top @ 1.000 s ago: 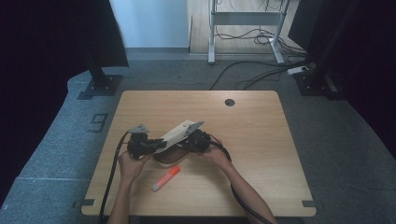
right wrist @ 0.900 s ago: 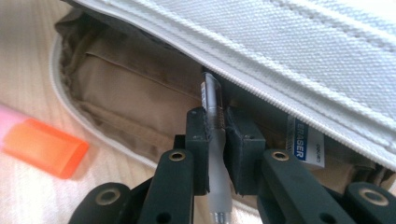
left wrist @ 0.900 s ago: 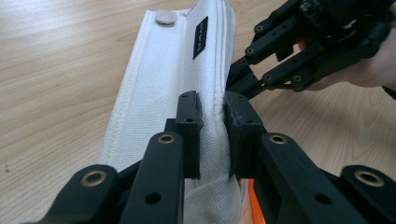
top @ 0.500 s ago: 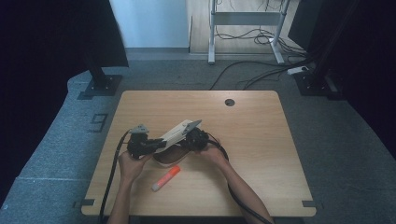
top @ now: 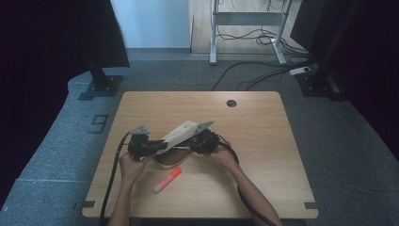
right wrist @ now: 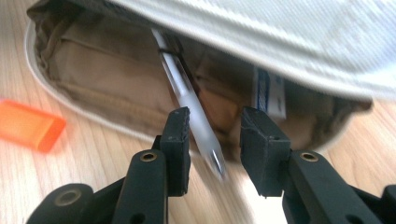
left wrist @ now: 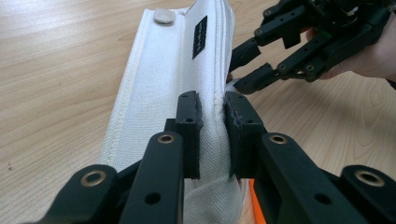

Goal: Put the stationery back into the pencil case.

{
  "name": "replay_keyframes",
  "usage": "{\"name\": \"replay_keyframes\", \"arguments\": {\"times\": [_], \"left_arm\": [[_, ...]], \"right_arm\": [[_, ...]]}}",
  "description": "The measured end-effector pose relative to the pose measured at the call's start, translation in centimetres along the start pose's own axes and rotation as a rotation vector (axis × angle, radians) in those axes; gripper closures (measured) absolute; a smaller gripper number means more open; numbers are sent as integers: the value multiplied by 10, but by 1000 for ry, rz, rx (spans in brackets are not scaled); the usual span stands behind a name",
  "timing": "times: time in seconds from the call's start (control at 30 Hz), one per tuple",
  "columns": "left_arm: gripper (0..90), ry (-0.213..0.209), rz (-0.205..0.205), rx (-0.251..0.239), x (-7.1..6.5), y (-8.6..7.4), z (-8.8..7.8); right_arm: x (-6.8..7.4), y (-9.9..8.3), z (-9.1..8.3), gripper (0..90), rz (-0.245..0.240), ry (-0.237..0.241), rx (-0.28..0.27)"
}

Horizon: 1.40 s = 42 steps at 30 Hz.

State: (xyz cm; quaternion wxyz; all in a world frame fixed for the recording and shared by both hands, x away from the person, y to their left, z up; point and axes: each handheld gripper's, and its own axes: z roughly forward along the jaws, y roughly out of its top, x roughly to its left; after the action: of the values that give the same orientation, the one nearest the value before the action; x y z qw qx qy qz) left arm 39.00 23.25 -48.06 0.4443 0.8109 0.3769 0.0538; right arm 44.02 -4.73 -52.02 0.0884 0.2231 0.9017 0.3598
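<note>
White woven cloth makes up the pencil case [left wrist: 163, 88], a long soft pouch with a round snap button and a small black label on its flap. It sits near the middle of the wooden table [top: 263, 141]. The left gripper [left wrist: 212, 121] pinches the case's flap tight between its black jaws. Just beside the case's open mouth, the right gripper [right wrist: 215, 135] has just been opening its jaws, and a thin, see-through pen [right wrist: 194, 112] pokes out between them, not squeezed. A blocky orange glue stick [top: 167, 180] lies near the case.
</note>
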Motion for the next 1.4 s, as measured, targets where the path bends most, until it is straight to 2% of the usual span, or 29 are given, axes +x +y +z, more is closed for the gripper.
{"name": "replay_keyframes", "arguments": {"times": [0.3,0.5,0.6,0.73,1.03,1.4], "left_arm": [[768,-2,-2,1,0,0,0],[768,-3,-2,2,0,0,0],[768,-2,-2,2,0,0,0],[767,-2,-1,2,0,0,0],[767,-3,0,4,-1,0,1],[767,-2,1,3,-1,0,0]], "right_arm": [[-9,-21,-9,659,47,0,9],[-8,-25,-5,735,45,15,20],[-6,-24,-4,792,37,15,21],[-6,-22,-3,825,24,9,15],[-9,-10,0,825,12,-20,-18],[-11,4,11,792,21,-45,-15]]}}
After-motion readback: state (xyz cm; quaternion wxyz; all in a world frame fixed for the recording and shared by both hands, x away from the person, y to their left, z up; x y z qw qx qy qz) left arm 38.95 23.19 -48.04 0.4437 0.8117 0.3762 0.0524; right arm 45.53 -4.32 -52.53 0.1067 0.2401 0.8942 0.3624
